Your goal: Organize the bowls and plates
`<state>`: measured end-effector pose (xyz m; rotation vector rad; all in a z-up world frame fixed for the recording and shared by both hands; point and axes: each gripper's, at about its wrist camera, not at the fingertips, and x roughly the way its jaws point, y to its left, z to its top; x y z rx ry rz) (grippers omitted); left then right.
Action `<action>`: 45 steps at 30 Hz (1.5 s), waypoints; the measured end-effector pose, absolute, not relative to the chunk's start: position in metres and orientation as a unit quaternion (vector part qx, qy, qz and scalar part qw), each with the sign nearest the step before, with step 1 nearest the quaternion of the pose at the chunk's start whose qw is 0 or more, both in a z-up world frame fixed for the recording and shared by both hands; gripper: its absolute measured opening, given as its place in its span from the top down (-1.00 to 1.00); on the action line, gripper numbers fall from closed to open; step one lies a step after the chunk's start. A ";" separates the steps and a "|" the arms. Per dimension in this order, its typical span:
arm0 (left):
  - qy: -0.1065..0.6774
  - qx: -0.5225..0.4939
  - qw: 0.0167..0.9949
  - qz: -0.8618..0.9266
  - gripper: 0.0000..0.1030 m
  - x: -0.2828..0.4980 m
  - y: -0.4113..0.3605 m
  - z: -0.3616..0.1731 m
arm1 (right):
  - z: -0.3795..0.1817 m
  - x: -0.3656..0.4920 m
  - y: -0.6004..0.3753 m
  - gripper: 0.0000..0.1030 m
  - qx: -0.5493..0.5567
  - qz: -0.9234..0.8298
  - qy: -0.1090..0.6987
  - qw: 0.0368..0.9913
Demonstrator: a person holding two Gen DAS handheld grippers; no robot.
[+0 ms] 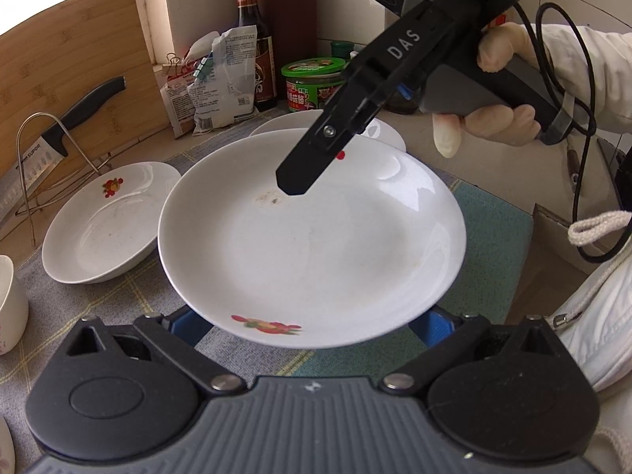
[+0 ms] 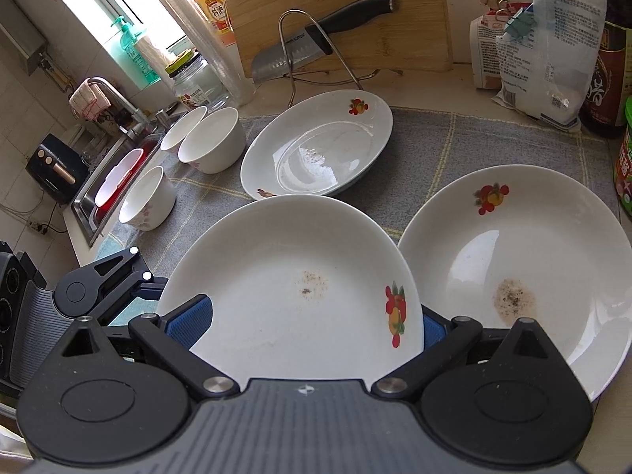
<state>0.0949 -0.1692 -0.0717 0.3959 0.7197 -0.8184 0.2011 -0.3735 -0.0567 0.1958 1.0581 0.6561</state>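
Both grippers—left, right—grip 1 plate; 3 bowls nearby.

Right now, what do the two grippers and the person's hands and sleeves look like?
Both grippers are matte black with ribbed grey bodies, silver pivot pins and blue finger pads. The right gripper carries white "DAS" lettering and a black cable. The right hand wears a cream glove below a white sleeve. The left gripper matches; its hand isn't visible.

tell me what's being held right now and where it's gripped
The raised white plate, held at two opposite rim edges: the right gripper clamps one, the left gripper the other.
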 end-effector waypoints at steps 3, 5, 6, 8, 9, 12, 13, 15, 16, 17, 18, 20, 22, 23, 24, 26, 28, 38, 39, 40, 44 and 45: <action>0.341 0.189 0.834 -0.391 -0.98 0.100 -0.179 -0.072 | -0.057 0.203 -0.384 -1.00 0.096 0.303 0.494 0.809; 0.341 0.190 0.832 -0.394 -0.98 0.103 -0.186 -0.073 | -0.059 0.205 -0.391 -1.00 0.097 0.300 0.494 0.810; 0.342 0.191 0.831 -0.395 -0.98 0.105 -0.188 -0.073 | -0.060 0.206 -0.394 -1.00 0.099 0.298 0.494 0.811; 0.342 0.193 0.829 -0.398 -0.98 0.108 -0.194 -0.074 | -0.061 0.207 -0.401 -1.00 0.100 0.294 0.493 0.813; 0.341 0.194 0.828 -0.400 -0.98 0.111 -0.197 -0.074 | -0.061 0.208 -0.403 -1.00 0.102 0.293 0.493 0.813; 0.341 0.194 0.826 -0.405 -0.98 0.118 -0.204 -0.075 | -0.062 0.213 -0.413 -1.00 0.106 0.287 0.491 0.816; 0.341 0.194 0.825 -0.407 -0.98 0.120 -0.206 -0.075 | -0.062 0.215 -0.416 -1.00 0.108 0.285 0.491 0.816; 0.340 0.196 0.823 -0.410 -0.98 0.124 -0.210 -0.076 | -0.063 0.217 -0.421 -1.00 0.110 0.281 0.490 0.818; 0.340 0.196 0.823 -0.411 -0.98 0.125 -0.212 -0.077 | -0.063 0.218 -0.424 -1.00 0.112 0.278 0.490 0.819; 0.340 0.196 0.822 -0.413 -0.98 0.127 -0.214 -0.077 | -0.064 0.219 -0.426 -1.00 0.113 0.277 0.490 0.819; 0.340 0.196 0.821 -0.415 -0.98 0.129 -0.216 -0.078 | -0.064 0.220 -0.428 -1.00 0.114 0.275 0.489 0.819; 0.341 0.197 0.818 -0.418 -0.98 0.134 -0.221 -0.079 | -0.066 0.223 -0.434 -1.00 0.117 0.271 0.490 0.820; 0.342 0.198 0.816 -0.421 -0.98 0.138 -0.224 -0.079 | -0.068 0.226 -0.438 -1.00 0.118 0.268 0.490 0.821; 0.342 0.198 0.816 -0.423 -0.98 0.140 -0.225 -0.080 | -0.068 0.227 -0.439 -1.00 0.119 0.266 0.490 0.821; 0.341 0.198 0.815 -0.424 -0.98 0.142 -0.226 -0.080 | -0.069 0.227 -0.442 -1.00 0.121 0.264 0.490 0.822; 0.341 0.198 0.814 -0.426 -0.98 0.145 -0.229 -0.081 | -0.069 0.228 -0.446 -1.00 0.124 0.261 0.489 0.823; 0.341 0.197 0.813 -0.429 -0.98 0.148 -0.230 -0.081 | -0.070 0.229 -0.449 -1.00 0.126 0.257 0.488 0.824; 0.345 0.192 0.805 -0.443 -0.98 0.163 -0.239 -0.085 | -0.075 0.236 -0.463 -1.00 0.136 0.238 0.489 0.828; 0.345 0.192 0.805 -0.443 -0.98 0.164 -0.239 -0.085 | -0.075 0.236 -0.463 -1.00 0.136 0.237 0.489 0.829; 0.345 0.192 0.805 -0.443 -0.98 0.164 -0.240 -0.086 | -0.076 0.237 -0.464 -1.00 0.133 0.236 0.489 0.829; 0.348 0.187 0.804 -0.446 -0.98 0.168 -0.242 -0.086 | -0.078 0.239 -0.467 -1.00 0.134 0.231 0.492 0.829; 0.349 0.185 0.803 -0.447 -0.98 0.169 -0.242 -0.086 | -0.078 0.239 -0.467 -1.00 0.135 0.229 0.492 0.829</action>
